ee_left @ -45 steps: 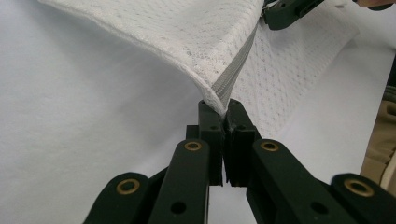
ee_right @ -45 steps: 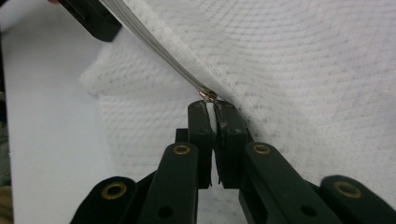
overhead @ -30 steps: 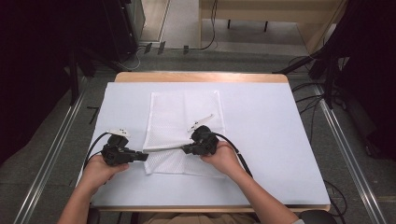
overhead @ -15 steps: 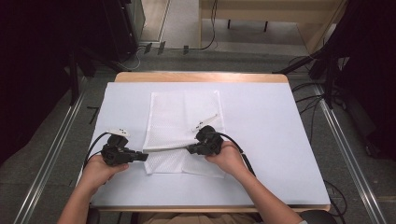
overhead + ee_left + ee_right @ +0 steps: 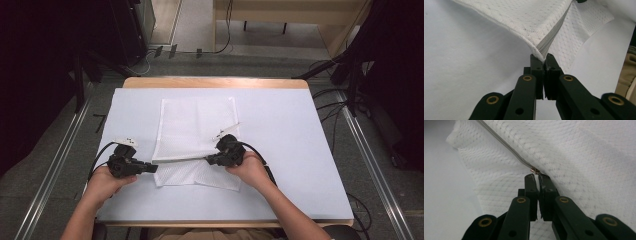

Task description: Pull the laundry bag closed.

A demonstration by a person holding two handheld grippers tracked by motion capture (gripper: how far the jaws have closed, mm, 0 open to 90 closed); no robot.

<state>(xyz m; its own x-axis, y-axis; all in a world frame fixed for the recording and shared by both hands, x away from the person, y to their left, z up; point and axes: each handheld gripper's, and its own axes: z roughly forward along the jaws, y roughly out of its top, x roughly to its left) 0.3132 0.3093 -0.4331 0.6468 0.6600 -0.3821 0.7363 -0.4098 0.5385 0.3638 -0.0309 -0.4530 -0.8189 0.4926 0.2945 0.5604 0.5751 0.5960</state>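
Observation:
A white mesh bag (image 5: 195,127) lies flat on the white-covered table (image 5: 290,130). Its grey zipper (image 5: 180,160) runs across the near part, lifted a little off the table. My left gripper (image 5: 154,168) is shut on the bag's left corner at the zipper's end (image 5: 541,51). My right gripper (image 5: 207,160) is shut on the zipper's pull tab, just behind the small metal slider (image 5: 535,170). The grey zipper tape (image 5: 504,145) stretches away from the slider toward the other hand. Both jaws point inward at each other along the zipper.
The table's wooden edge (image 5: 215,82) shows at the back. Metal rails (image 5: 60,160) run along the floor on both sides. Dark equipment and cables (image 5: 345,75) stand beyond the far corners. Bare table cover lies to the right of the bag.
My right gripper has shifted a little to the right along the zipper line, and the stretch of zipper between the two grippers is longer. The left gripper stayed put.

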